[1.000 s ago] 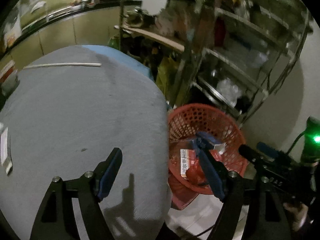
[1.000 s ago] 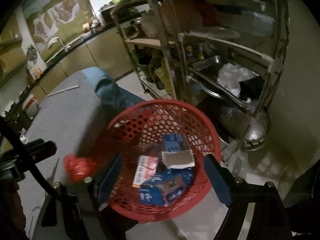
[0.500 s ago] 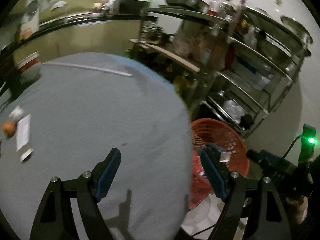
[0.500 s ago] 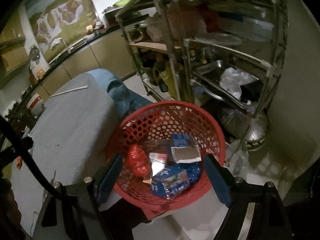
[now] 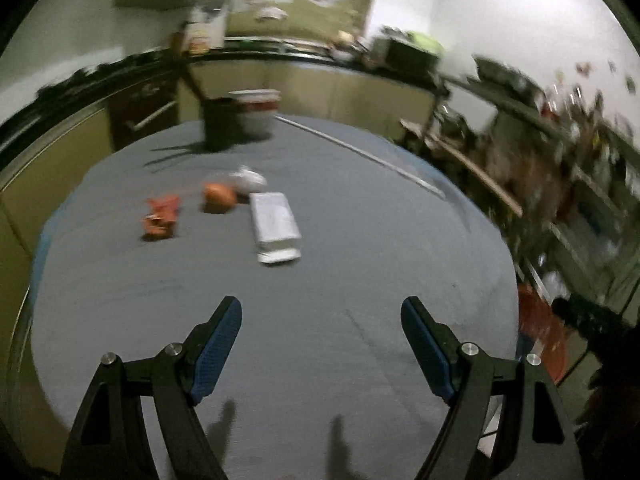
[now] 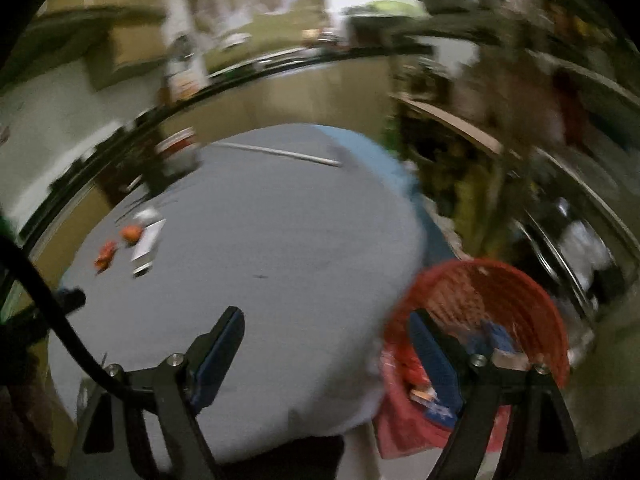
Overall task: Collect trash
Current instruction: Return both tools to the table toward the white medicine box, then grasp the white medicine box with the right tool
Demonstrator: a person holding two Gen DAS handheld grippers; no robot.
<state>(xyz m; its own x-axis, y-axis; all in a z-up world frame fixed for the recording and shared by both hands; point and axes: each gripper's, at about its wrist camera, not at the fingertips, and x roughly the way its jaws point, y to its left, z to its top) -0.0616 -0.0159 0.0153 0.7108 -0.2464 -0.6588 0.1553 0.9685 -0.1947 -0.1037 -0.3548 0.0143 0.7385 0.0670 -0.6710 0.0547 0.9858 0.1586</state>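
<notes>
Left wrist view: my left gripper (image 5: 321, 312) is spread wide with nothing between its blue pads, tilted down over the grey table (image 5: 360, 280), lower middle of frame. The remaining trash sits in a loose cluster at centre left, well ahead of the fingers: a white flattened carton (image 5: 275, 226), an orange crumpled ball (image 5: 219, 197) just beside it, a red-orange wrapper (image 5: 161, 217) further left, and a small white scrap (image 5: 249, 178) behind. I judge this hand is lined up to fetch one. Frame is blurred. Right wrist view: my right gripper (image 6: 326, 322) is empty, jaws opening, straddling the table edge; the red mesh basket (image 6: 520, 292) sits lower right on the floor beside the table, holding wrappers already dropped there. The same cluster lies far at middle left.
</notes>
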